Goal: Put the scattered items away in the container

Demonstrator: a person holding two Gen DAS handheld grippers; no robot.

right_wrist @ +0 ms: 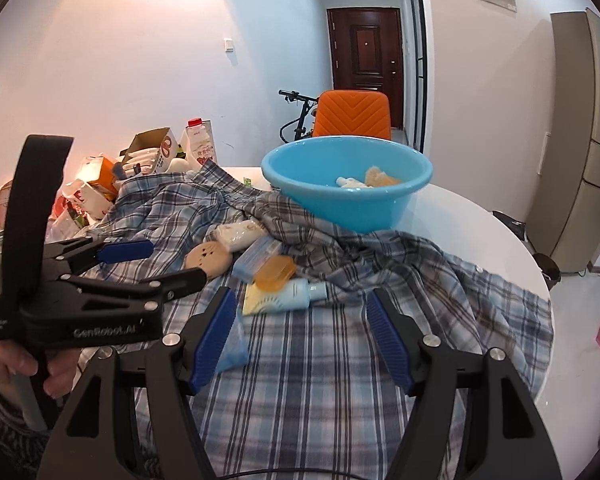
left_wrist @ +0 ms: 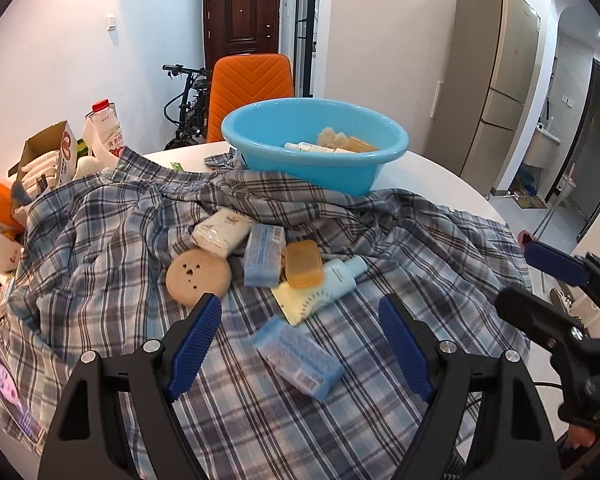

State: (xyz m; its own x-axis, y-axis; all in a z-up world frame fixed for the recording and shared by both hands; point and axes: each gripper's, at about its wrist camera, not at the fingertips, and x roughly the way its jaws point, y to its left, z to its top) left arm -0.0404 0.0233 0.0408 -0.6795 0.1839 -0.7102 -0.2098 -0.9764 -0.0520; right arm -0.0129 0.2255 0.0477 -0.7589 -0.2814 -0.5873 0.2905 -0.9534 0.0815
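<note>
- My left gripper point(left_wrist: 300, 344) has its jaws wide apart and grips nothing; a blue wrapped packet point(left_wrist: 298, 360) lies on the plaid cloth point(left_wrist: 100, 248) between the fingers, touching neither pad.
- My right gripper point(right_wrist: 300, 340) is also open and empty, with only bare cloth between its pads. That same blue packet point(right_wrist: 232, 344) sits just outside its left finger point(right_wrist: 214, 340), at about 9 o'clock, partly hidden behind it.
- From the left wrist view, the remaining pile lies at 12 o'clock beyond the fingertips: a round tan puff point(left_wrist: 198, 277), a white packet point(left_wrist: 221, 232), another blue packet point(left_wrist: 263, 256), an amber soap bar point(left_wrist: 303, 264) and a pale blue bottle point(left_wrist: 340, 278).
- The blue basin point(left_wrist: 316, 144) stands farther on at 12 o'clock, on the cloth's far edge, already holding a few items.
- A hand point(right_wrist: 20, 364) holds the left gripper's handle.
</note>
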